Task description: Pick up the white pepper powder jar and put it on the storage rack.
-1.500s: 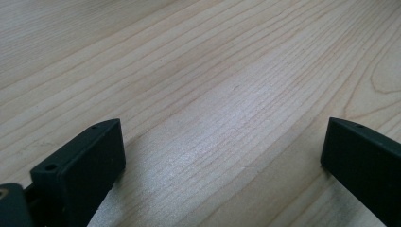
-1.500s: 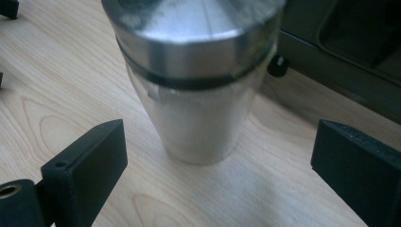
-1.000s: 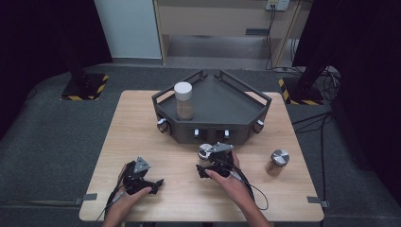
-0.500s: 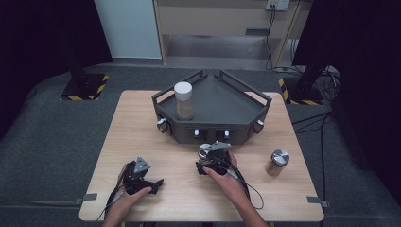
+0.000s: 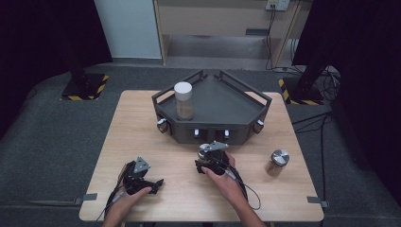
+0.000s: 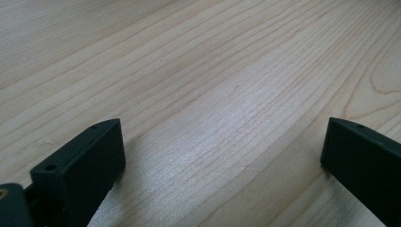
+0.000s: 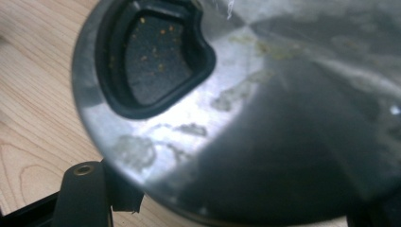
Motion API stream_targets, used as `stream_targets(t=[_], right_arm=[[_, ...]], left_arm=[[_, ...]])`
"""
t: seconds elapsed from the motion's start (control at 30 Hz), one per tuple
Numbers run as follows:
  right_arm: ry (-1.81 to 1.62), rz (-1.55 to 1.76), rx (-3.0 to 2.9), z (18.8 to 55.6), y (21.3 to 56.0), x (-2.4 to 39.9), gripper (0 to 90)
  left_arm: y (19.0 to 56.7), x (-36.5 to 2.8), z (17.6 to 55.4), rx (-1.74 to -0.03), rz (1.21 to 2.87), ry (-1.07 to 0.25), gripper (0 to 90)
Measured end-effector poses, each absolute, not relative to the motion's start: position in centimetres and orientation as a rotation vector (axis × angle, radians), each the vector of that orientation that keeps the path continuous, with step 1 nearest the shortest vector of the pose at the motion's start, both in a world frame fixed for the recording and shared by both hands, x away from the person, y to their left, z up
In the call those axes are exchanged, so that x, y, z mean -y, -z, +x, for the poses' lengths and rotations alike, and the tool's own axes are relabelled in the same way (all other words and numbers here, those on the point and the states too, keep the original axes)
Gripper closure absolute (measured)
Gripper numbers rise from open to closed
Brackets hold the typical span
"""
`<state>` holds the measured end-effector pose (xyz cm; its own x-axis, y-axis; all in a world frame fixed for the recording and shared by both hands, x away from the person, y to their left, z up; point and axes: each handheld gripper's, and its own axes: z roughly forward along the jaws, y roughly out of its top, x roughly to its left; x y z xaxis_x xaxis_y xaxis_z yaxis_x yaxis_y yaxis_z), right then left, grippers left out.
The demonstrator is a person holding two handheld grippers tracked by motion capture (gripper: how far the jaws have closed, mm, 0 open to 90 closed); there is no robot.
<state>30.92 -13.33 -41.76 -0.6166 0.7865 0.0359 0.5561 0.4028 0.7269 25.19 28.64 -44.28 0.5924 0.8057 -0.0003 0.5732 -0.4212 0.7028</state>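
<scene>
A small jar with a scuffed metal lid (image 7: 265,109) and a black shaker opening (image 7: 151,56) sits close up between the jaws of my right gripper (image 7: 227,208). Those jaws have just been closing and now press on the jar. From above, this jar (image 5: 204,147) stands on the wooden table (image 5: 142,127), just in front of the dark tray (image 5: 255,113), with the right gripper (image 5: 207,154) around it. My left gripper (image 5: 153,182) rests low on the table at the front left. Its jaws (image 6: 222,156) are wide apart over bare wood.
A white-lidded jar (image 5: 183,99) stands in the tray's left part. Another metal-lidded jar (image 5: 278,161) stands on the table to the right. Cables trail from both grippers toward the front edge.
The right hand has edged slightly at the small jar in front of the tray. The left gripper has stayed where it was.
</scene>
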Motion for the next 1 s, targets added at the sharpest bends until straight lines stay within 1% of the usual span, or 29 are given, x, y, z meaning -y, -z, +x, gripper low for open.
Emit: stream_targets(t=[0.2, 0.5, 1.0], right_arm=[[-1.019, 1.150, -2.347, 30.6, 41.6, 13.2, 31.2], [-1.022, 1.143, -2.344, 30.0, 40.6, 14.4, 31.2], [-0.984, 1.047, -2.355, 28.7, 37.6, 14.9, 31.2]], left_arm=[[44.3, -28.6, 25.2, -1.088, 2.149, -0.446, 0.0], [44.3, -28.6, 25.2, -1.088, 2.149, -0.446, 0.0], [44.3, -28.6, 25.2, -1.087, 2.150, -0.446, 0.0]])
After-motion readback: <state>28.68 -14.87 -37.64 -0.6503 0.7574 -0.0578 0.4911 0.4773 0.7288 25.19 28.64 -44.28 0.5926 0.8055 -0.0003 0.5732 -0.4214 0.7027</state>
